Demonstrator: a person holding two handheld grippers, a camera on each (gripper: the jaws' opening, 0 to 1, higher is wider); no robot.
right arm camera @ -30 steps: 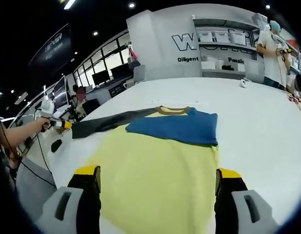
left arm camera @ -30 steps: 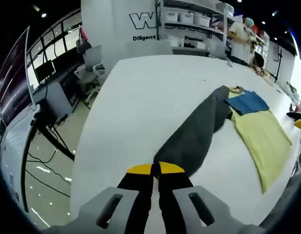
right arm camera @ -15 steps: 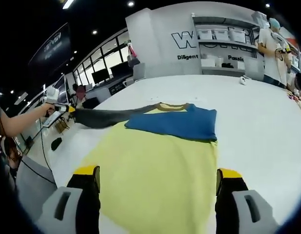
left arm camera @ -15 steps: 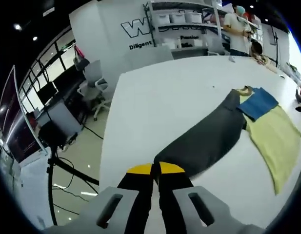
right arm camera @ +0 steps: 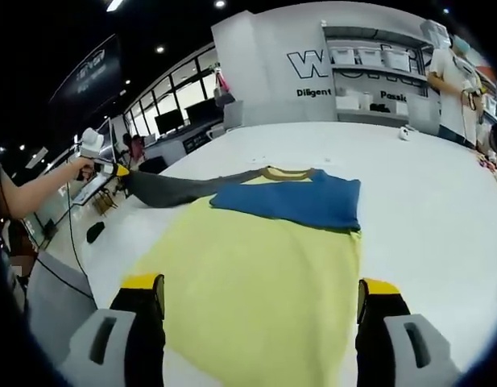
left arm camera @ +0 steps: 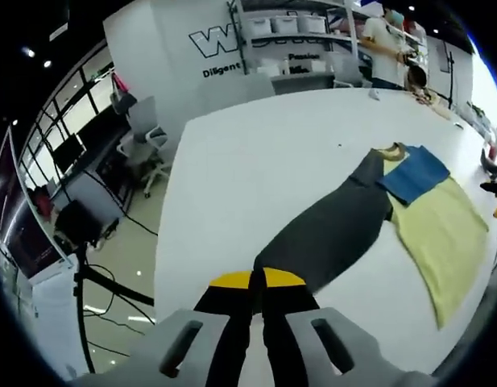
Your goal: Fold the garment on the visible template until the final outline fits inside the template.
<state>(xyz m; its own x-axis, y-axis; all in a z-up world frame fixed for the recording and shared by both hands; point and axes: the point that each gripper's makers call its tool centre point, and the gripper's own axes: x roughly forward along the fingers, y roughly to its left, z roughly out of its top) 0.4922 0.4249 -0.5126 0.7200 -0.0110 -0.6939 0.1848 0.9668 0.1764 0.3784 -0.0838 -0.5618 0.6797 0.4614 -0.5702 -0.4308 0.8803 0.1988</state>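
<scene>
Your left gripper [left arm camera: 257, 282] has its jaws closed on the end of the dark grey sleeve [left arm camera: 333, 232], which runs stretched out and lifted toward the garment [right arm camera: 264, 266] on the white table [left arm camera: 256, 153]. In the right gripper view, the garment lies flat: yellow body nearest you, blue panel [right arm camera: 292, 201] across its far part. Your right gripper [right arm camera: 260, 302] is held wide open above the yellow hem, gripping nothing. A person [right arm camera: 456, 85] stands by the shelves
</scene>
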